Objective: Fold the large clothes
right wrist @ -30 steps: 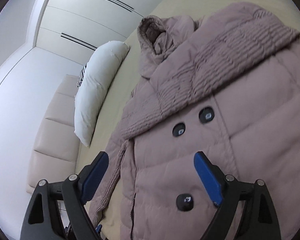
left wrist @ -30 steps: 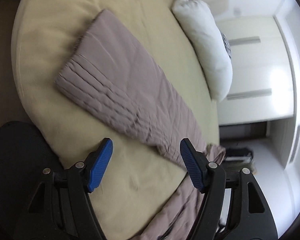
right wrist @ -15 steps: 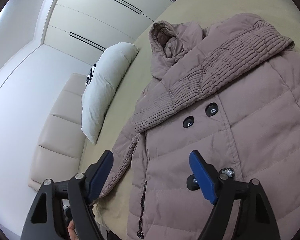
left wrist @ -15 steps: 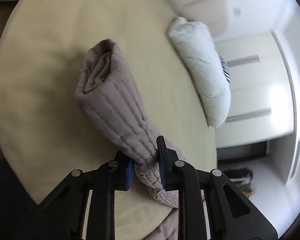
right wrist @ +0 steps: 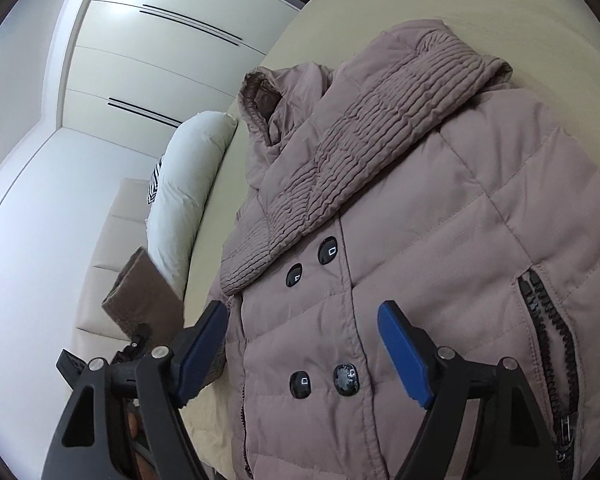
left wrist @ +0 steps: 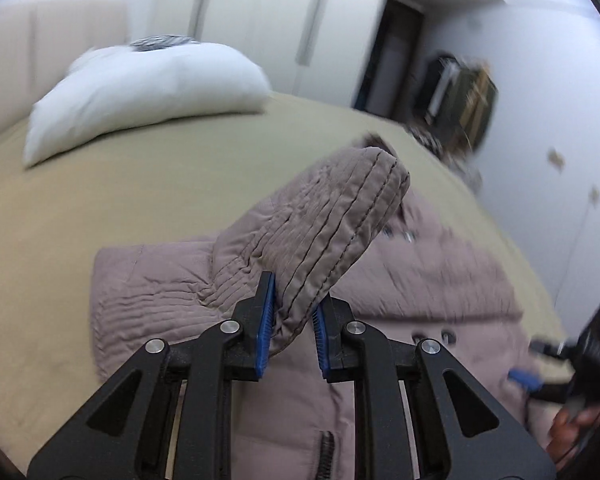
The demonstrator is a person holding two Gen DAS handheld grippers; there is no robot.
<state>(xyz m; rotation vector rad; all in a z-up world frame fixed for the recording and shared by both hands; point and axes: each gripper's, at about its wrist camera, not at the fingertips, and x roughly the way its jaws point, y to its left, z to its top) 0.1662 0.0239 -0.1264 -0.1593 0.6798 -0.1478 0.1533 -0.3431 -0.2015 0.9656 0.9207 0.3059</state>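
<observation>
A mauve quilted coat (right wrist: 440, 240) lies front-up on a beige bed (left wrist: 140, 192), with dark buttons and one sleeve folded across its chest. My left gripper (left wrist: 292, 332) is shut on the coat's other sleeve (left wrist: 332, 220) near the cuff and holds it raised above the coat body (left wrist: 440, 280). That raised cuff shows at the left of the right wrist view (right wrist: 140, 296). My right gripper (right wrist: 304, 352) is open and empty, hovering over the coat's lower front by the buttons.
A white pillow (left wrist: 140, 88) lies at the head of the bed, against a cream padded headboard (right wrist: 112, 248). White wardrobe doors (right wrist: 160, 60) stand behind. Dark clutter (left wrist: 460, 96) sits in the room corner beyond the bed.
My left gripper closed on the sleeve, lifted it off the bed and swung it over toward the coat body. My right gripper stayed open and drew back slightly over the coat front.
</observation>
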